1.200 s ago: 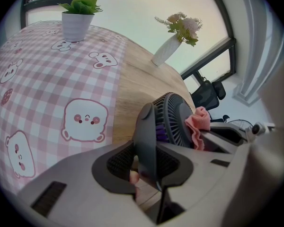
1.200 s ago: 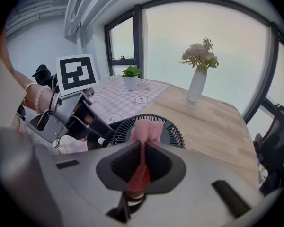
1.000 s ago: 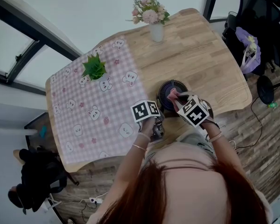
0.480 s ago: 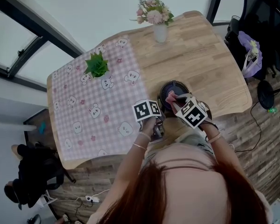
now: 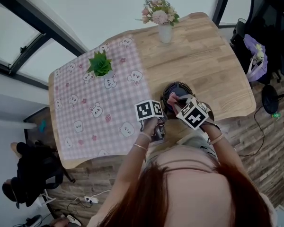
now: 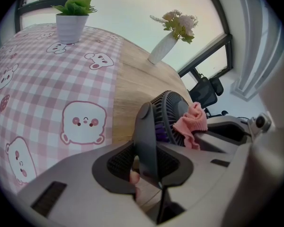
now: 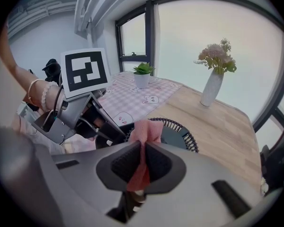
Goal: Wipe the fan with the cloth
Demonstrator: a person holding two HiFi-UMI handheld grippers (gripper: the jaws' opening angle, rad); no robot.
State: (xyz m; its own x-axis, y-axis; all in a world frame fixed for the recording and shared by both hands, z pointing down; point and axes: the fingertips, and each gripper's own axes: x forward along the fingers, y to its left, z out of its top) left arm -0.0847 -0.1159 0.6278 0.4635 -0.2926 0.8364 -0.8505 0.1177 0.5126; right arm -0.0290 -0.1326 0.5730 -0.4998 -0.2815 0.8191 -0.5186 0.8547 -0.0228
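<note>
left gripper (image 6: pixel 147 164) fingers clamped on fan (image 6: pixel 173 110) stand, right gripper (image 7: pixel 143 161) fingers pinching pink cloth (image 7: pixel 147 130) against fan grille

fan (image 5: pixel 180 90): small, dark, with a round ribbed grille, set on the bare wood of the table (image 5: pixel 213 65) near its front edge, just beside the checked cover (image 5: pixel 94 108). A dark flat part of it is clamped in the left gripper (image 6: pixel 146 161). cloth (image 7: pixel 143 138): pink, bunched, pinched in the right gripper (image 7: pixel 141 162), held against the grille.
</note>
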